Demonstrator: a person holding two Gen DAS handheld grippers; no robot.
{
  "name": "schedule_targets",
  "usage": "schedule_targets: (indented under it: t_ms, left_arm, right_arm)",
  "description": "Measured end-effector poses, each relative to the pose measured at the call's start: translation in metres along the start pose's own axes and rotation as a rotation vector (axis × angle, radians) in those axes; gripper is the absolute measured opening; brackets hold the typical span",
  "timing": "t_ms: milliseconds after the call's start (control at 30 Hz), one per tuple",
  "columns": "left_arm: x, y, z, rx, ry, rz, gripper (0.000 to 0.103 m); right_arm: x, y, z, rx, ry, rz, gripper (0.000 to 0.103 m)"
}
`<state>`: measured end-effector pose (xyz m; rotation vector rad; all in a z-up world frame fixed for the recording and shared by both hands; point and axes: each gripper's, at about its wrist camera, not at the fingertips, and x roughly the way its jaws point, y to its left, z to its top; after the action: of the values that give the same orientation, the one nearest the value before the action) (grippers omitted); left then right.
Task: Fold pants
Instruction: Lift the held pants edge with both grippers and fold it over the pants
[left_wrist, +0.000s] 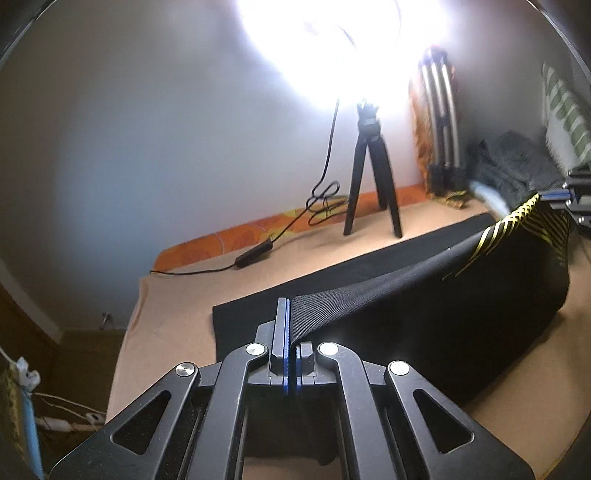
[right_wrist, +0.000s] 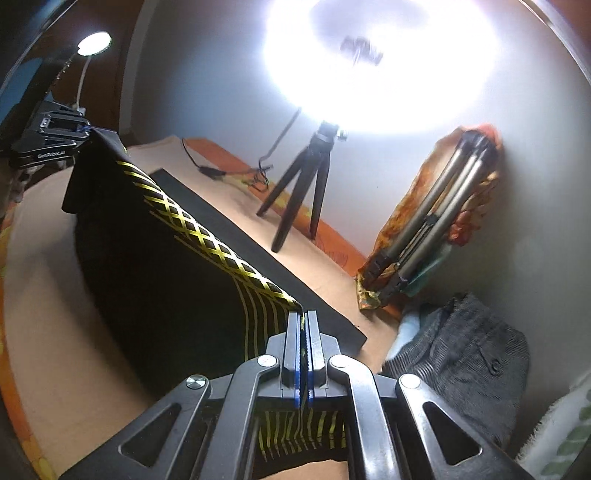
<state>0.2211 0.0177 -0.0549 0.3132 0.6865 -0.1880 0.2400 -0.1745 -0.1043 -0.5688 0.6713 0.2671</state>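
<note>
Black pants (left_wrist: 424, 306) with a yellow lattice stripe (right_wrist: 207, 236) are lifted off a tan sheet, while another part of the pants lies flat on it. My left gripper (left_wrist: 290, 306) is shut on a ribbed black edge of the cloth. My right gripper (right_wrist: 303, 321) is shut on the edge with the yellow stripes. The fabric hangs stretched between the two grippers and sags toward the sheet. The right gripper (left_wrist: 565, 195) shows at the far right of the left wrist view, and the left gripper (right_wrist: 86, 129) shows at the upper left of the right wrist view.
A black tripod (left_wrist: 373, 177) carrying a glaring ring light stands on the sheet by the wall, its cable (left_wrist: 258, 254) trailing left. A folded metal tripod (right_wrist: 432, 221) leans in the corner. Grey clothes (right_wrist: 465, 354) lie at the right. The sheet's left edge (left_wrist: 127, 332) drops off.
</note>
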Motion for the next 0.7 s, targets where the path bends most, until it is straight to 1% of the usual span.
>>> schedule_targets:
  t_ms: [100,267,400,700]
  left_arm:
    - [0.021,-0.002,0.002,0.024,0.021,0.011,0.001]
    - [0.056,-0.002,0.007,0.014,0.071,0.005,0.001]
    - [0.084,-0.001,0.008,0.000,0.120,-0.003,0.001]
    - [0.122,-0.004,0.003,0.014,0.183,0.002,0.002]
  right_arm:
    - [0.029,-0.006,0.004,-0.008,0.041,0.010,0.000]
    - [0.073,-0.017,0.010,0.000,0.093,0.021,0.000]
    - [0.101,-0.018,0.014,-0.015,0.125,0.009,0.000]
    - [0.154,-0.013,0.008,-0.035,0.214,0.010,0.000]
